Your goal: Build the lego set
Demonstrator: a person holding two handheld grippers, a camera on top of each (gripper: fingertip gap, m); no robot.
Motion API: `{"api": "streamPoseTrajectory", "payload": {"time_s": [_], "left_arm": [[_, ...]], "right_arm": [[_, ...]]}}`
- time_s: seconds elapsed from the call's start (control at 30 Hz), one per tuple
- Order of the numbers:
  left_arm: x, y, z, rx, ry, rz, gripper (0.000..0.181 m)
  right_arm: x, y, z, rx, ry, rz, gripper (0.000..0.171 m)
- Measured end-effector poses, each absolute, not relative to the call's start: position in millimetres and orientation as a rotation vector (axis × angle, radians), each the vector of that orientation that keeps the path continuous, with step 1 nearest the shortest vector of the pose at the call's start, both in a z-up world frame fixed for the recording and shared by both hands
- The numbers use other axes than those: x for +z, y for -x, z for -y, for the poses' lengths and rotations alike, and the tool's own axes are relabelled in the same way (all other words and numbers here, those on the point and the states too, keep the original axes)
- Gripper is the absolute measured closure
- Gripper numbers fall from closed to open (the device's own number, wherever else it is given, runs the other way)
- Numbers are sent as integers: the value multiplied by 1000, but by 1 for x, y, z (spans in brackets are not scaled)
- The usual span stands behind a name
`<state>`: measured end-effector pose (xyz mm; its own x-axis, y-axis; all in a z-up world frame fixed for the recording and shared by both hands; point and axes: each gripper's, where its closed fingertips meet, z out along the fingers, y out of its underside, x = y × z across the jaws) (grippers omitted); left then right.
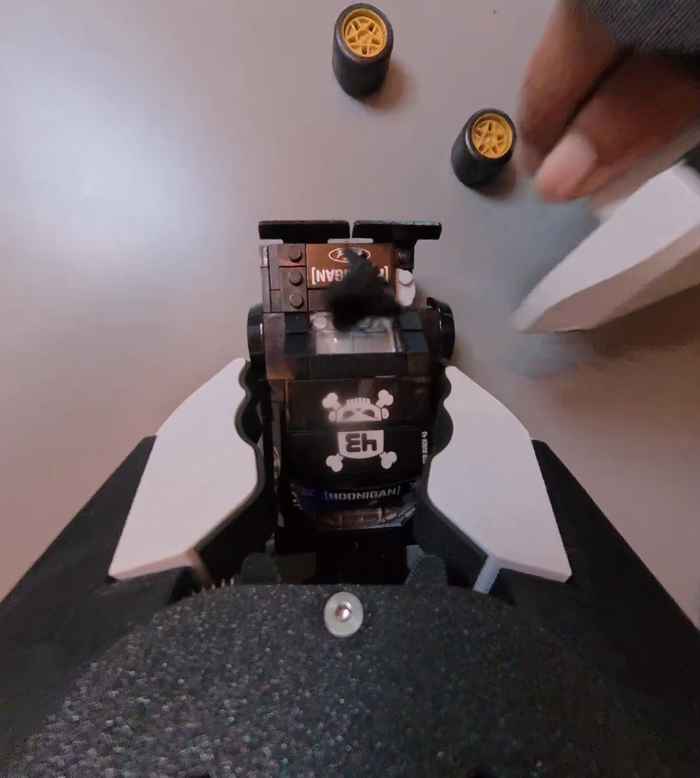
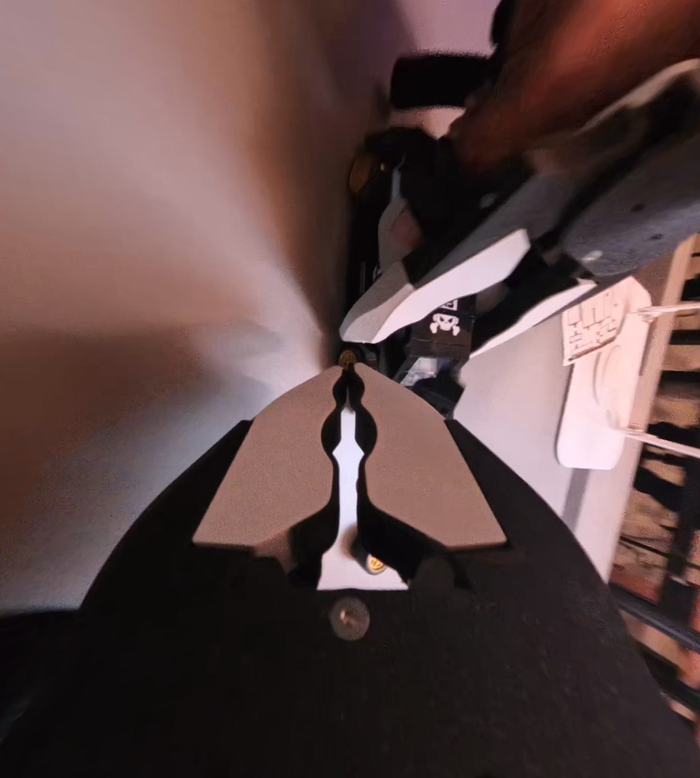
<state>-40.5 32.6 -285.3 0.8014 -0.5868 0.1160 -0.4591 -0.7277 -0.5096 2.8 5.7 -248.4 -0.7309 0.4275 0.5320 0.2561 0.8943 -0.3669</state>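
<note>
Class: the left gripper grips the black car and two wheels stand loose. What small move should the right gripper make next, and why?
Probably open the right gripper and reach for the nearer wheel: its jaws are shut on nothing, while the left gripper clamps the car.

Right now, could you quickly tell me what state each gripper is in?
Left gripper: shut on the black lego car, fingers clamping its sides.
Right gripper: shut, fingers almost touching at the tips, holding nothing visible.
</note>
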Motion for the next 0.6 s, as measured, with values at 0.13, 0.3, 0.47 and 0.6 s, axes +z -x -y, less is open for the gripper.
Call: {"api": "streamPoseTrajectory", "payload": {"time_s": [0.13,0.3,0.47,0.6], "left_arm": [[-286,38,-34,-364,2527,-817,100],[-286,38,-33,-360,2530,-822,100],[-285,38,-31,-384,2534,-830,100],[-272,39,-33,-464,2491,-756,100]], "right_arm": [[-247,-17,-9,346,504,2409,169],[-233,-8,-29,476,736,2252,155],[-214,17,-56,685,942,2098,147],[-213,36,-94,713,1073,2044,146]]}}
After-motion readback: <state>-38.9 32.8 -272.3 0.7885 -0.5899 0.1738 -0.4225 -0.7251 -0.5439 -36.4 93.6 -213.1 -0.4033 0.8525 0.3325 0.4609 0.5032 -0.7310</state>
